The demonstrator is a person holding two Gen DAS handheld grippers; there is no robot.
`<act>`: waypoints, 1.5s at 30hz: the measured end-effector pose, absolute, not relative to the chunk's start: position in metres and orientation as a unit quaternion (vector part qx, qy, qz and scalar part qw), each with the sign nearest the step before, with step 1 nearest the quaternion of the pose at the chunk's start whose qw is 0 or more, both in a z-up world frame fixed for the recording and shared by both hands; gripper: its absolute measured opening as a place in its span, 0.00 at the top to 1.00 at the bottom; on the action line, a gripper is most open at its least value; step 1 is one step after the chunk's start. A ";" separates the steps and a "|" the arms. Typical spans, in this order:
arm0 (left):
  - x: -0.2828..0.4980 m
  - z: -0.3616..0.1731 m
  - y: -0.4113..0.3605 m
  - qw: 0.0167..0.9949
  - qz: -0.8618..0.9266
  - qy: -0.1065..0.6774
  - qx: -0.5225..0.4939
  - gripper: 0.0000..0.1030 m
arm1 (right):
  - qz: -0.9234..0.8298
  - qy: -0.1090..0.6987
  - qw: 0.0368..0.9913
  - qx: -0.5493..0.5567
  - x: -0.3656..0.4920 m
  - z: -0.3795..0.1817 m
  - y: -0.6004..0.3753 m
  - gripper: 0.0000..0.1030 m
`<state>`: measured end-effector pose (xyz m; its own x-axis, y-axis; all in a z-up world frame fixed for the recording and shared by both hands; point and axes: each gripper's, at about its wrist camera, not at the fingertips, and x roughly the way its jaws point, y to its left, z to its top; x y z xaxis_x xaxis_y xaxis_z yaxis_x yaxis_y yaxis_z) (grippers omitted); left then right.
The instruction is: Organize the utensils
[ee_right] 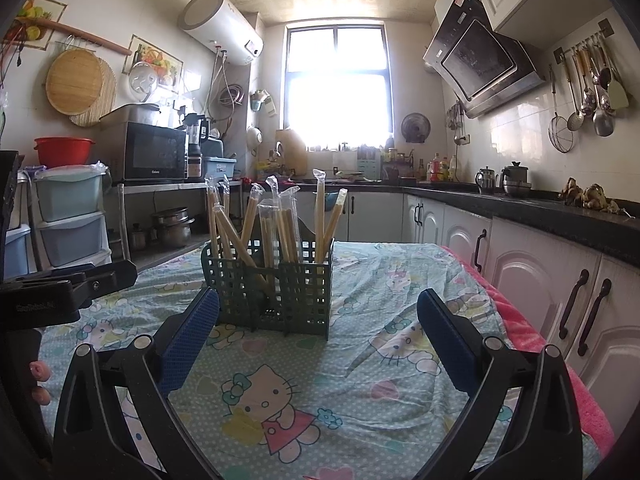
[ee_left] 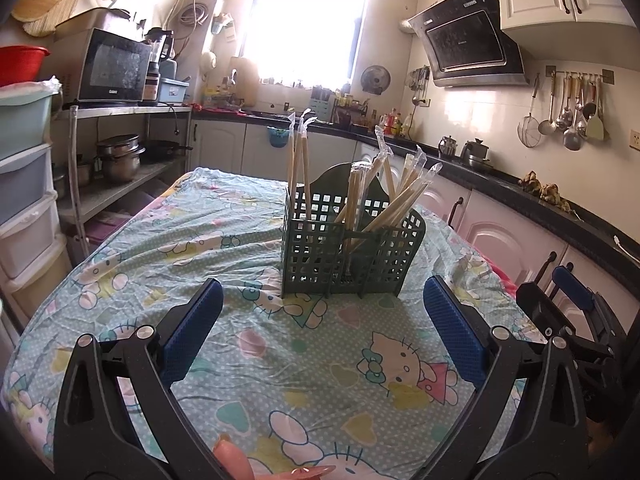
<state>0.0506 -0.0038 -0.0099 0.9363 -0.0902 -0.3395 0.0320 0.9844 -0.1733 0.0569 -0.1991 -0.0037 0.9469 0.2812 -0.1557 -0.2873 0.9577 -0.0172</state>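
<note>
A dark green lattice caddy (ee_left: 352,252) stands upright near the middle of the desk (ee_left: 224,232), on a pale blue cartoon-cat cloth (ee_left: 328,364) that covers the top. The caddy is split into compartments, and wrapped chopsticks (ee_left: 394,206) stand in them, each pair in a clear plastic sleeve; some lean outward over the rim, others stand nearly straight against the tall back panel. In the right wrist view the same caddy (ee_right: 276,280) shows its open front, with chopsticks (ee_right: 248,224) spread across its compartments.

The left gripper (ee_left: 322,300) hangs above the cloth just short of the caddy, jaws wide apart with nothing between its blue pads (ee_left: 200,320). The right gripper (ee_right: 318,308) sits likewise in front of the caddy, jaws spread wide and empty, and it shows at the right edge of the left wrist view, beside the desk. Fingertips (ee_right: 40,372) of a hand show at the left edge of the right wrist view.

Around the desk lies a kitchen: a bright window (ee_right: 338,88), a microwave (ee_left: 112,66) on a metal rack, a range hood (ee_left: 468,40), ladles (ee_left: 568,112) hanging on a wall rail, and a black countertop (ee_left: 520,196) over white cabinets.
</note>
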 end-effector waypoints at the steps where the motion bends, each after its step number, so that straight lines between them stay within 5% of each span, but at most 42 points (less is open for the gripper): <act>1: 0.051 -0.010 -0.004 0.980 -0.031 0.176 -0.083 0.10 | 0.144 0.076 0.986 -0.020 0.057 -0.004 -0.199 0.06; 45: 0.048 -0.011 -0.003 0.981 -0.026 0.173 -0.079 0.10 | 0.144 0.075 0.986 -0.019 0.056 -0.004 -0.199 0.06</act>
<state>0.0483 -0.0034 -0.0109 0.9385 -0.0788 -0.3363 0.0238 0.9860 -0.1648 0.0559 -0.1987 -0.0041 0.9469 0.2820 -0.1543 -0.2879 0.9575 -0.0164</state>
